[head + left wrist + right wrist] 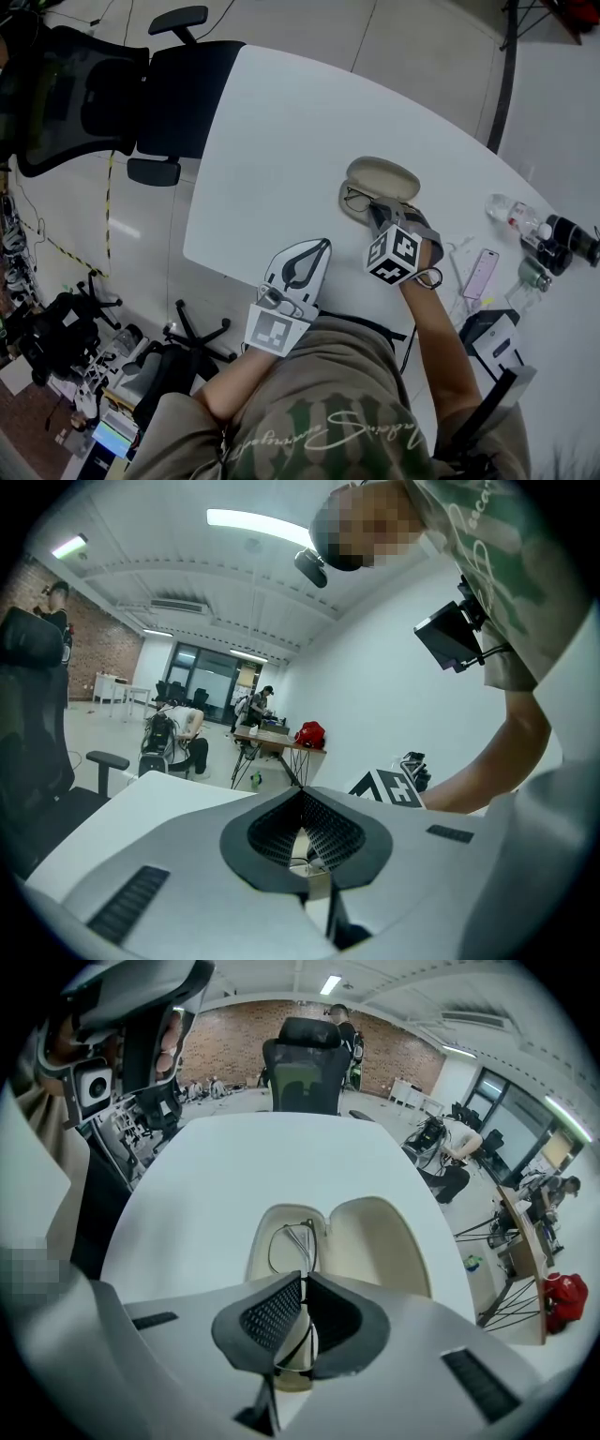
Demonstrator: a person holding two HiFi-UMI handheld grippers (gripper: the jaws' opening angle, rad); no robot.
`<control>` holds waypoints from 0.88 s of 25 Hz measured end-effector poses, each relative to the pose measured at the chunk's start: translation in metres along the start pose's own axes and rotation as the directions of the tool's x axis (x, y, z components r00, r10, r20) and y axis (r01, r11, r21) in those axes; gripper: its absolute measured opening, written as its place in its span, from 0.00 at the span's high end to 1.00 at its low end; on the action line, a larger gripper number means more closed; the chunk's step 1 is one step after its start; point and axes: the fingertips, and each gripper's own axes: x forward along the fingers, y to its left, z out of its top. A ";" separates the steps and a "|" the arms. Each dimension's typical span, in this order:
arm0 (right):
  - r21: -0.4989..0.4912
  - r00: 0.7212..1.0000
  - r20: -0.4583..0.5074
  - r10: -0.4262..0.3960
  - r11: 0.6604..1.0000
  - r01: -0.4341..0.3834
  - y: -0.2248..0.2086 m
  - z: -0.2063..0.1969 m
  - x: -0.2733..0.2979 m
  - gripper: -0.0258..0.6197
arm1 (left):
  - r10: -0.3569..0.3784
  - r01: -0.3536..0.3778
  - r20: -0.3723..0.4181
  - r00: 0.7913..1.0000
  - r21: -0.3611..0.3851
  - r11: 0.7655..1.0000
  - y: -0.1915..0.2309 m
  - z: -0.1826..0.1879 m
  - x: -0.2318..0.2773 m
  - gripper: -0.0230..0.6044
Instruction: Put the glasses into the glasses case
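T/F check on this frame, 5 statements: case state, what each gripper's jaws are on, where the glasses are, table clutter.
1. The glasses case is closed. False: it lies open, with both halves showing.
2. The right gripper has its jaws shut on the glasses. True.
3. The left gripper grips the case. False: its jaws are together on nothing, apart from the case.
4. The glasses lie on the bare table, outside the case. False: they sit over one half of the open case.
5. A pink phone lies on the table on the person's right side of the case. True.
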 end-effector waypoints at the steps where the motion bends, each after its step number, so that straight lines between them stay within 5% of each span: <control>1: 0.003 1.000 0.005 0.009 1.000 -0.009 0.001 0.002 -0.002 0.92 | -0.004 0.004 0.003 1.000 0.005 1.000 0.000 0.001 -0.001 0.95; 12: 0.010 1.000 -0.004 0.008 1.000 -0.008 0.005 0.003 -0.009 0.92 | 0.001 0.000 0.041 0.999 -0.005 1.000 -0.001 0.010 -0.012 0.96; 22: -0.019 0.996 -0.025 -0.080 0.997 0.079 0.002 0.002 -0.021 0.92 | -0.005 0.005 0.046 0.999 -0.015 1.000 -0.005 0.008 -0.025 0.96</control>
